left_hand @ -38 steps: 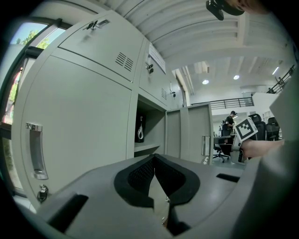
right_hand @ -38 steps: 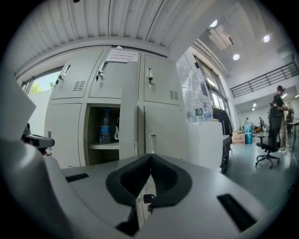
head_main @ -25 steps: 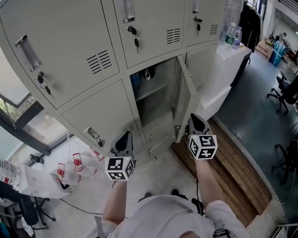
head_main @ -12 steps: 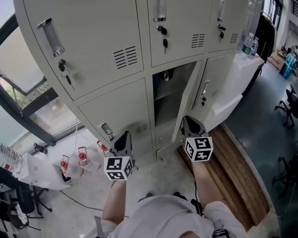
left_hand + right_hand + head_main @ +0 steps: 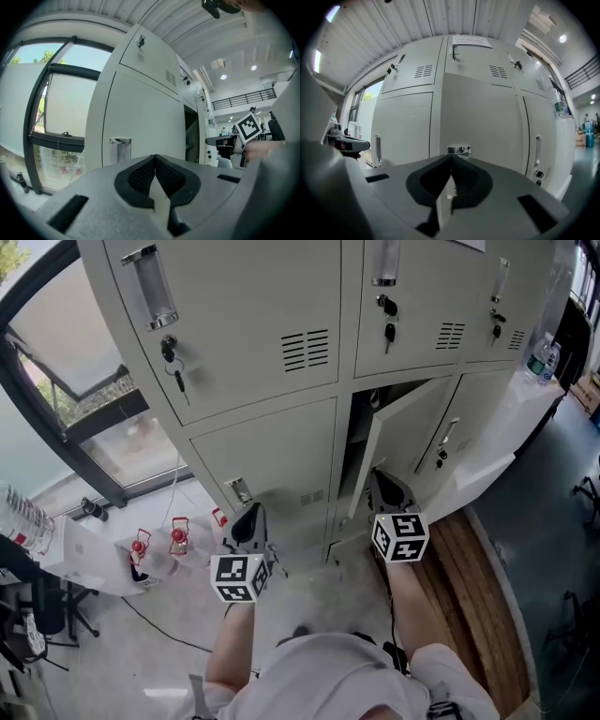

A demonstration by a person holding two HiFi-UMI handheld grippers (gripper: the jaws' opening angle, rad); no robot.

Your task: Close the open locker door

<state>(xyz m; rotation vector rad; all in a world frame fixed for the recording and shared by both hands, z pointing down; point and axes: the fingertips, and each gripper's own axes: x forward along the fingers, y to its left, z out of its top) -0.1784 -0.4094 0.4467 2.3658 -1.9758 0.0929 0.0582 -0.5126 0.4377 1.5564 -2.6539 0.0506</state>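
window glass in a dark frame (image 5: 66, 371) fills the far left of the head view. below it, a small white table (image 5: 89, 554) carries clear bottles with red caps (image 5: 178, 535) near its right edge.

next comes the left gripper (image 5: 246, 519), held low over the pale floor (image 5: 300, 592), pointing at the bottom row of a grey locker bank (image 5: 244, 324). its jaws are pressed together with nothing between them (image 5: 154, 161). straight ahead of it is a closed lower door with a metal handle (image 5: 120, 143), and it stays apart from that door.

right of centre, the open locker door (image 5: 403, 437) belongs to the bottom row, second compartment from the left. it stands ajar, hinged on its right side, with a dark gap (image 5: 358, 432) showing along its left edge.

the right gripper (image 5: 382, 482) is at the lower part of this door's outer face. its jaws are also closed and hold nothing (image 5: 451, 161). in the right gripper view the door's flat face fills the middle, and a small metal handle (image 5: 458, 150) sits just above the jaw tips. whether the tips touch the door cannot be told.

further right, a strip of wooden flooring (image 5: 473, 563) runs beside the person, and a white counter (image 5: 506, 442) at the end of the locker bank holds water bottles (image 5: 542, 354) at the far right.
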